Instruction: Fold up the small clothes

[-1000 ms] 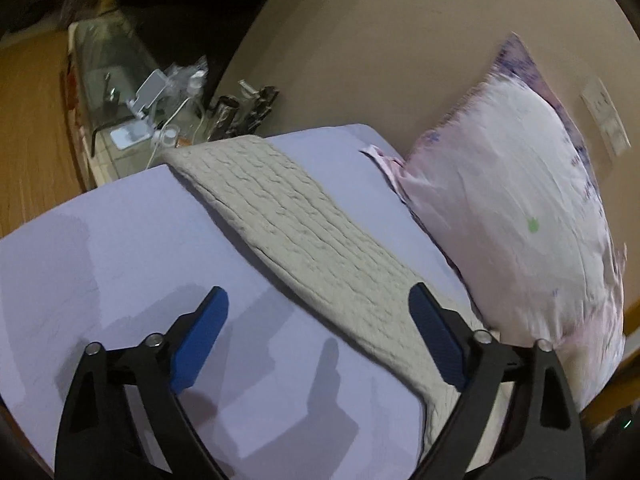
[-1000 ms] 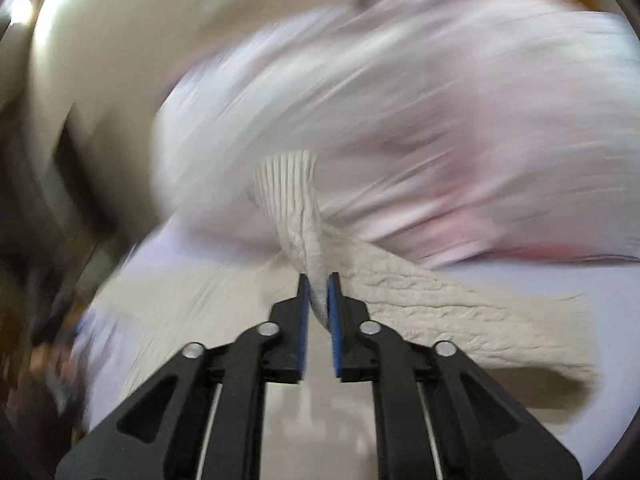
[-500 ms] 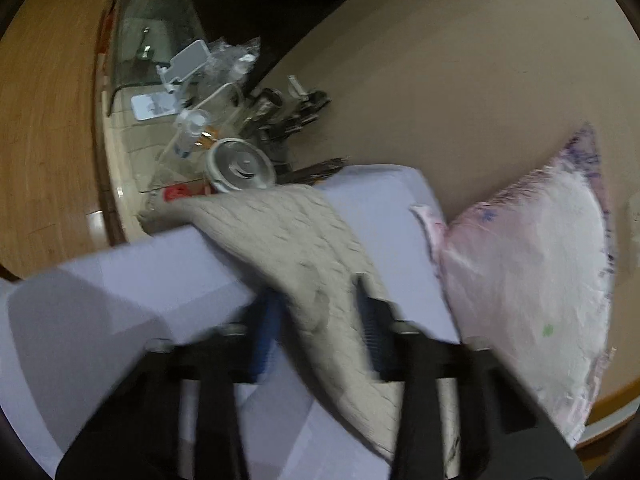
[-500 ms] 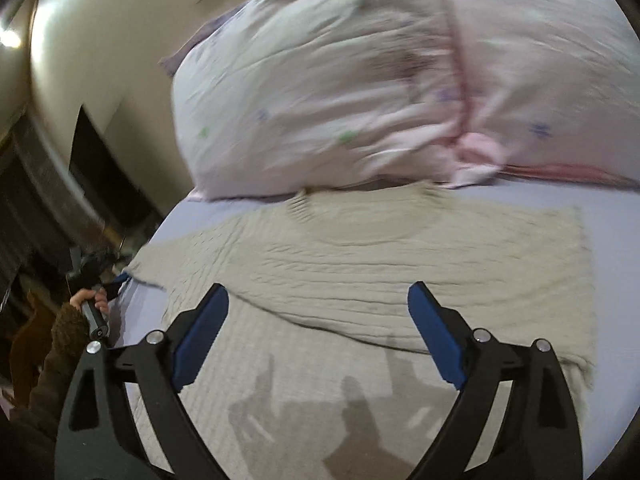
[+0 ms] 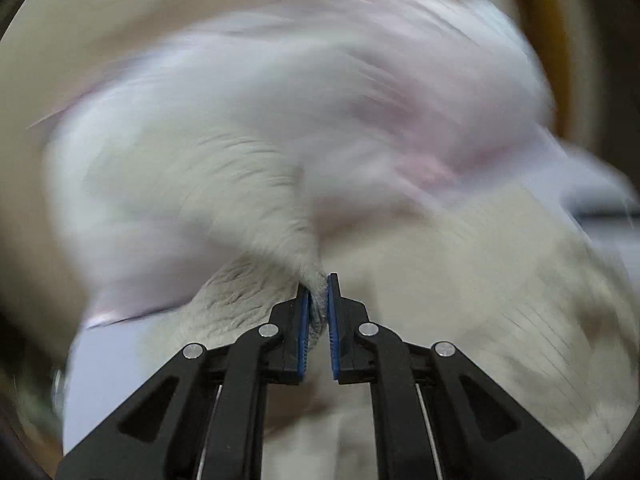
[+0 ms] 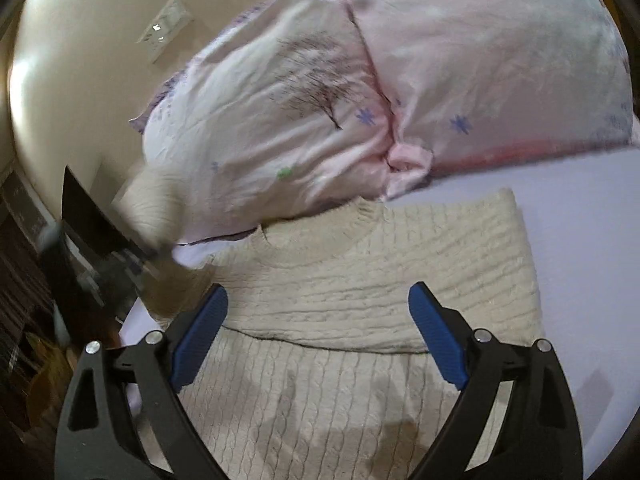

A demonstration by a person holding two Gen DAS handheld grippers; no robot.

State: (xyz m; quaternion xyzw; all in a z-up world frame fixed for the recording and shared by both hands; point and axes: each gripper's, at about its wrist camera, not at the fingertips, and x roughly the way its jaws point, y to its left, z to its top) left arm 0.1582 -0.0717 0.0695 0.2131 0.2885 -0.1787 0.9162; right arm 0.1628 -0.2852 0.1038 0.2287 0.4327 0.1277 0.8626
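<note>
A cream cable-knit sweater (image 6: 360, 280) lies on the lilac bed sheet (image 6: 580, 240), its right sleeve folded across the chest below the collar. My right gripper (image 6: 318, 312) is open and empty, hovering over the folded sleeve. In the blurred left wrist view my left gripper (image 5: 318, 292) is shut on the sweater's left sleeve (image 5: 256, 200) and holds it lifted. That lifted sleeve and the left gripper also show blurred at the left of the right wrist view (image 6: 152, 208).
A pink floral pillow (image 6: 320, 100) leans against the beige wall (image 6: 80, 40) just behind the sweater's collar. A wall socket plate (image 6: 164, 28) sits above it. Dark furniture and clutter (image 6: 32, 280) stand off the bed's left side.
My left gripper closed on the left sleeve and swung it up and inward. My right gripper let go of the right sleeve, which now lies folded across the chest, and opened.
</note>
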